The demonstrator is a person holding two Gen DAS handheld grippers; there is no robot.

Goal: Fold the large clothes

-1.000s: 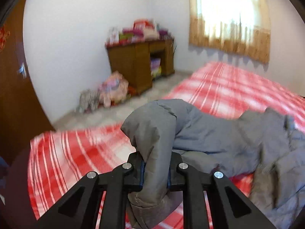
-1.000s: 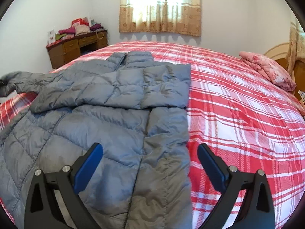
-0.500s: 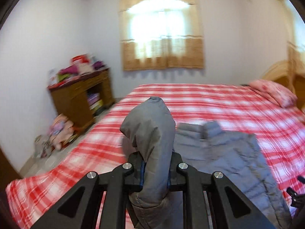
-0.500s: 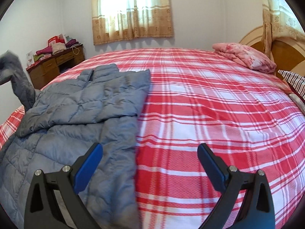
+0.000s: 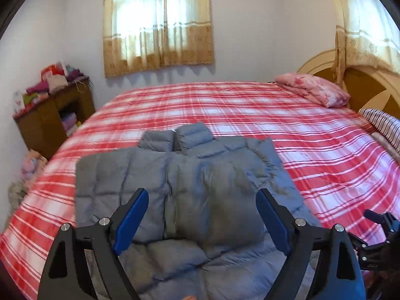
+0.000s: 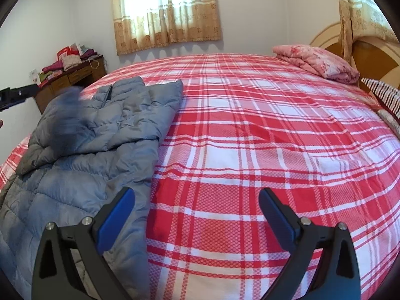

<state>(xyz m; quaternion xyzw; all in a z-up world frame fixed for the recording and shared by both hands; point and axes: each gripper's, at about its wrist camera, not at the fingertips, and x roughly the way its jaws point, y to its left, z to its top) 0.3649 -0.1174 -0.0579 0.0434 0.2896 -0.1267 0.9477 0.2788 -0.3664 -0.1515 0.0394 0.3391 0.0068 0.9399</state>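
A grey quilted puffer jacket (image 5: 140,190) lies spread on the red plaid bed (image 5: 250,115), collar pointing to the far side. Its sleeve (image 5: 225,200) is folded across the jacket's body. My left gripper (image 5: 201,195) hovers just over that sleeve with its jaws opening; the blue pads stand wide on either side and do not press the fabric. In the right wrist view the sleeve (image 6: 67,115) shows blurred on the jacket (image 6: 105,155). My right gripper (image 6: 196,191) is open over bare bedspread, just right of the jacket's hem edge, with nothing between its fingers.
A folded pink blanket (image 5: 312,90) and a striped pillow (image 5: 385,125) lie by the wooden headboard (image 5: 362,85) at the right. A brown desk (image 5: 50,117) piled with clothes stands against the left wall, with bags on the floor below it.
The left gripper swung right across the jacket, carrying the sleeve, then opened and let it go onto the jacket. The right gripper drifted right off the jacket and stayed open.
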